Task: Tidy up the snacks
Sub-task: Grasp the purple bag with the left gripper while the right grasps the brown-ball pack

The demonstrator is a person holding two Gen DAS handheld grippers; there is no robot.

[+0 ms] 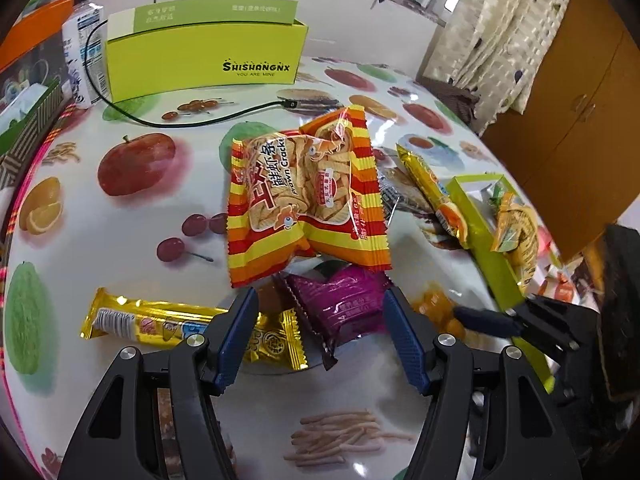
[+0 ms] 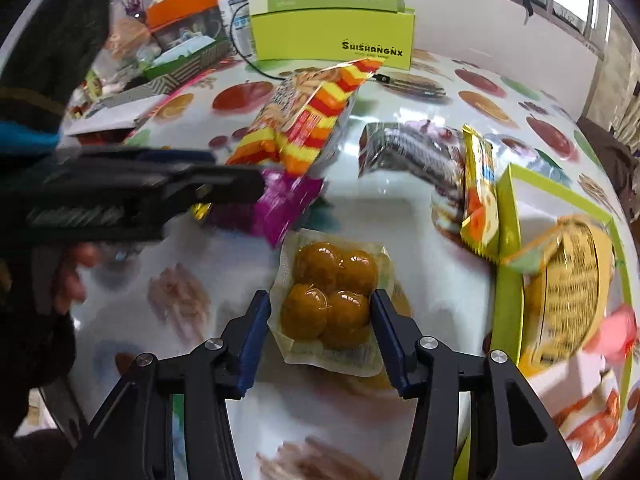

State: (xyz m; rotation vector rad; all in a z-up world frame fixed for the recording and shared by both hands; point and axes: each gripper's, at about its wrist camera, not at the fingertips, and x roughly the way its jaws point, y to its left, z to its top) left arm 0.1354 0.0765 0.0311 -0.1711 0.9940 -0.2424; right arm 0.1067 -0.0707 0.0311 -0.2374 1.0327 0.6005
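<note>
My right gripper [image 2: 322, 320] points down at a clear packet of orange-brown balls [image 2: 328, 300] lying on the table. Its blue pads stand close against the packet's two sides, and I see no squeeze. My left gripper [image 1: 320, 316] is open over a purple packet [image 1: 344, 304] and a small gold packet [image 1: 276, 340], touching neither. A striped prawn cracker bag [image 1: 304, 196] lies just beyond them. A long gold biscuit pack [image 1: 148, 320] lies to the left. In the left wrist view the right gripper [image 1: 480, 318] shows at the right; in the right wrist view the left gripper [image 2: 240, 184] is a blur.
A shallow green tray [image 2: 508, 240] at the right holds a yellow packet [image 2: 568, 292]. A gold-orange stick pack [image 2: 480, 192] and a dark packet [image 2: 412, 152] lie beside it. A green box [image 1: 200, 60], a bottle [image 1: 84, 52] and a black cable [image 1: 200, 120] stand at the back.
</note>
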